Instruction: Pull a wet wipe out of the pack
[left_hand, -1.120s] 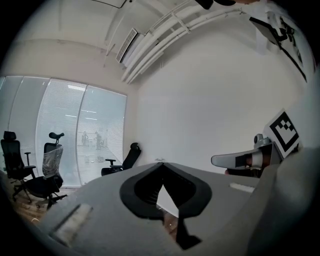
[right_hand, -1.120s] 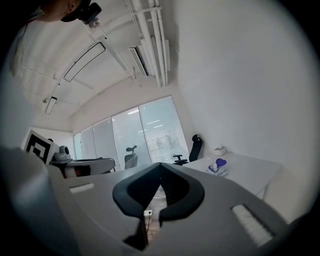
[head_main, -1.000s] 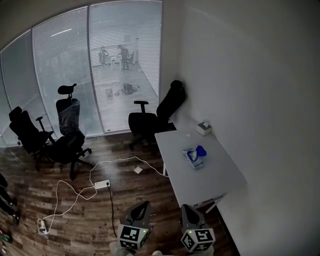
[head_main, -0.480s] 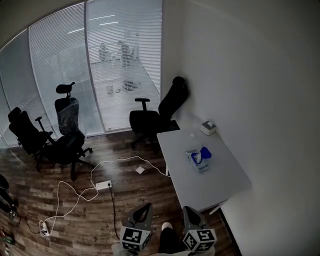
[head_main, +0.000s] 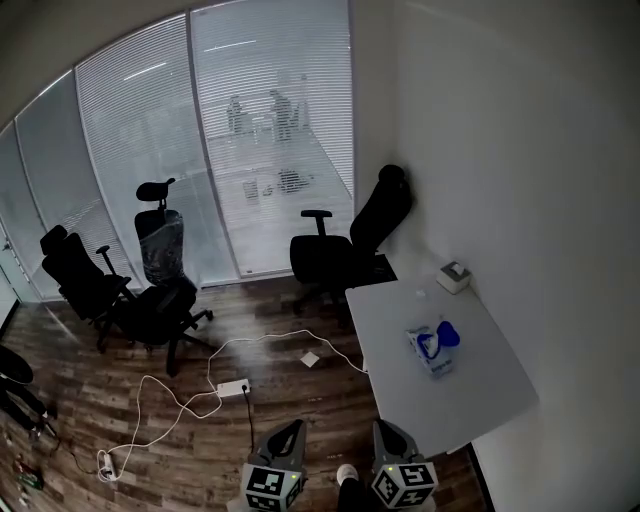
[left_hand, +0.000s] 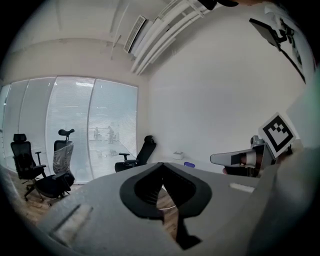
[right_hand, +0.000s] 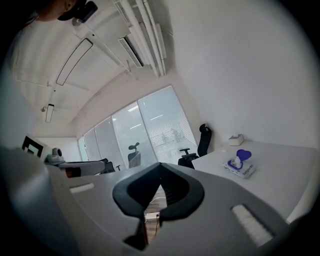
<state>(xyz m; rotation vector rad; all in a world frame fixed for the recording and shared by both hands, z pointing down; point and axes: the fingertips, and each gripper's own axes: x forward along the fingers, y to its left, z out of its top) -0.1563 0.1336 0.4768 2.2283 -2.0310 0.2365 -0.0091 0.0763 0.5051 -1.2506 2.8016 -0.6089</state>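
Observation:
The wet wipe pack (head_main: 432, 348) lies on the white table (head_main: 470, 400) at the right, its blue lid flipped up and a wipe poking out. It also shows in the right gripper view (right_hand: 240, 167), and as a small blue spot in the left gripper view (left_hand: 189, 164). My left gripper (head_main: 289, 430) and right gripper (head_main: 384, 430) sit side by side at the bottom of the head view, short of the table's near end and well away from the pack. The jaws of both the left (left_hand: 161, 166) and the right (right_hand: 160, 167) are shut with nothing between them.
A small white box (head_main: 455, 277) stands at the table's far corner by the wall. A black office chair (head_main: 345, 245) is behind the table, with two more chairs (head_main: 160, 295) by the glass wall. A white cable and power strip (head_main: 232, 387) lie on the wooden floor.
In the head view the table and pack have slid right and lower. Both grippers keep their places at the bottom edge, still shut.

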